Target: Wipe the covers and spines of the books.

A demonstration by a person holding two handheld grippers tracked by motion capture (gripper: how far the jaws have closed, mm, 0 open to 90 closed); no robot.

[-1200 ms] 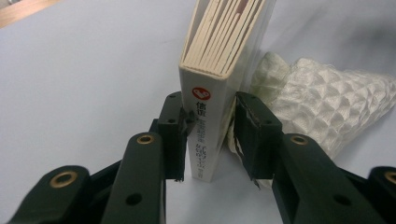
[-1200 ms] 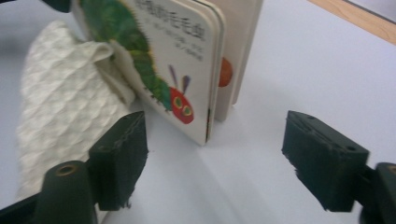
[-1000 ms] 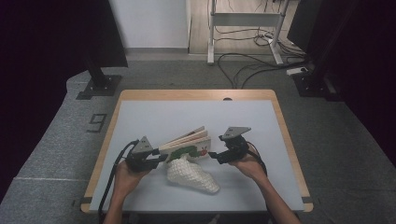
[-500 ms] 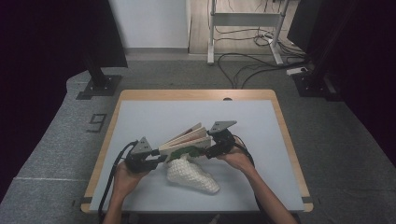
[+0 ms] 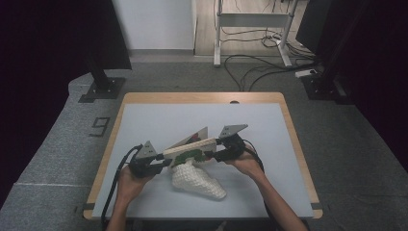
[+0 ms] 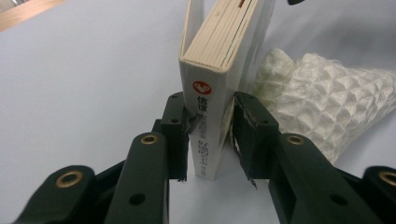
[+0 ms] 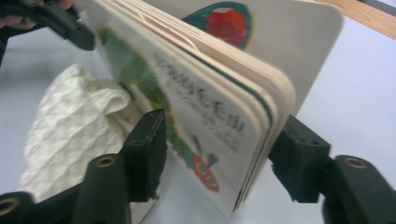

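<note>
Now the left gripper [image 6: 209, 133] clamps the board book's [image 6: 219, 70] spine at six o'clock; the right gripper [image 7: 219, 154], jaws just closing, straddles its page edges without clearly pressing.

The high view looks forward and down from above the person's side onto the whole worktop [image 5: 144, 120], from well back. The left gripper view rides on the left hand-held gripper [image 6: 210, 135] and looks close along its jaws at the board book [image 6: 219, 70] spine. The right gripper view looks from the opposite end, equally close. All three share the book and the white mesh cloth [image 7: 70, 130].
</note>
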